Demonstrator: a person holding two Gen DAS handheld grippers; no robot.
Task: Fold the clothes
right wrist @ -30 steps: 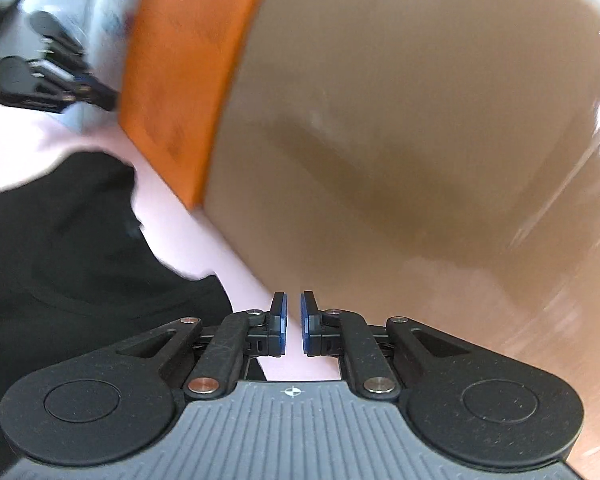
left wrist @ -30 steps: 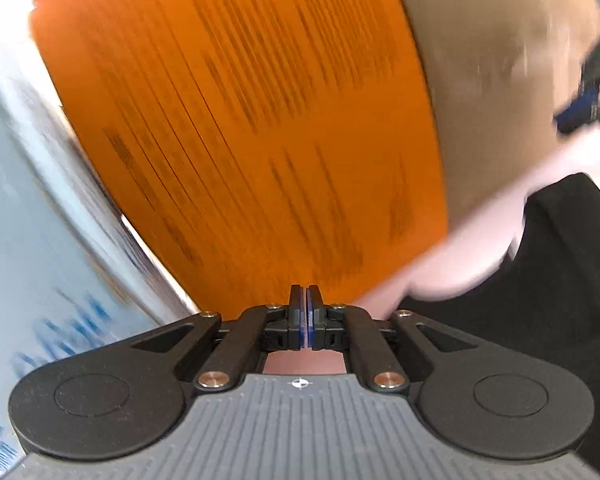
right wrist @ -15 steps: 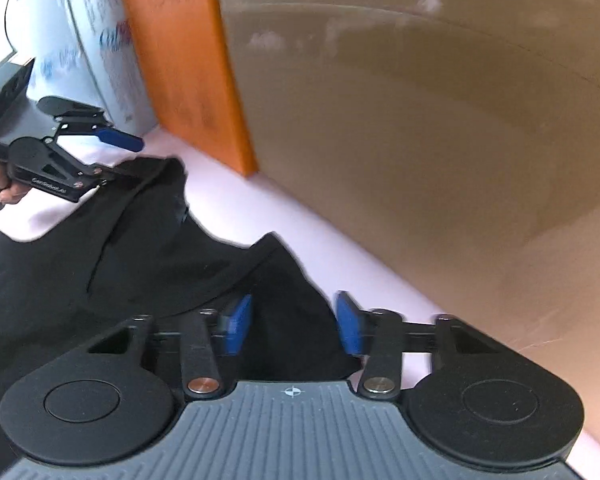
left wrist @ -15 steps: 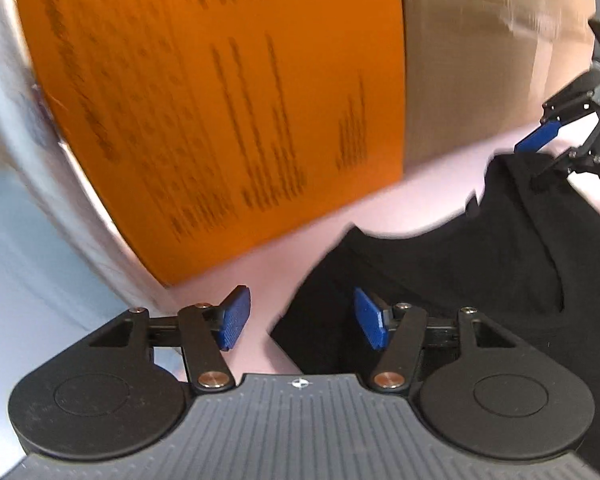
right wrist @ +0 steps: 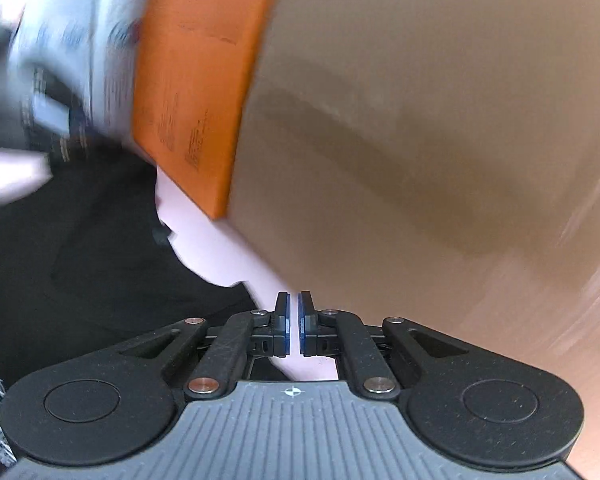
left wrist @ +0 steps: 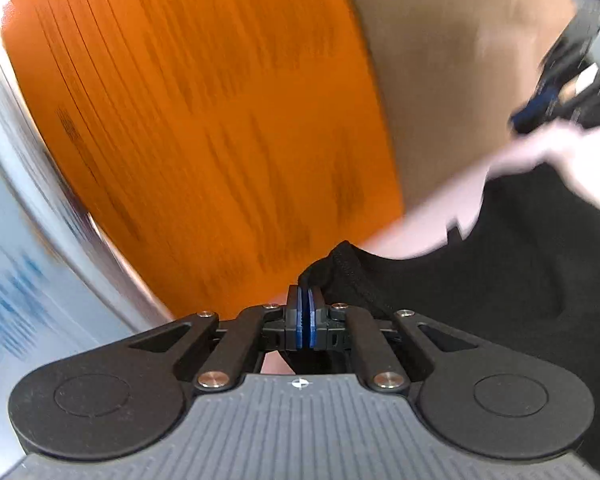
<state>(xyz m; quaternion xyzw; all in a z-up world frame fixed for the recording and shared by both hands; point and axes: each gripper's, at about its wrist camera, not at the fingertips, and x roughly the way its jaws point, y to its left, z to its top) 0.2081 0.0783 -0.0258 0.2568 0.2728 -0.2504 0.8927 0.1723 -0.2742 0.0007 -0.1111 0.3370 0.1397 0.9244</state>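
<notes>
Both grippers shut at black cloth garment's top edge.

Left gripper (left wrist: 304, 300): just closed, blue fingers pinched on hemmed edge of black cloth garment (left wrist: 480, 280), spread on pale pink worktop (right wrist: 216, 256). Right gripper (right wrist: 294, 308): just closed to narrow gap, nothing visible between; garment beside it, by orange printed box (left wrist: 204, 120).

Black garment (left wrist: 480, 280) of soft matt knit cloth with a stitched hem, bunched just ahead of the left tongs (left wrist: 304, 304). Those tongs are matt black plastic with smooth blue pads and shiny metal rivets; their base is ribbed grey plastic. Beyond stands an orange carton (left wrist: 204, 120), matt printed cardboard, beside a plain brown cardboard box (right wrist: 420, 120), dull and smooth, ahead of the right tongs (right wrist: 294, 312). Underneath lies a smooth pale pink surface (right wrist: 216, 256).
</notes>
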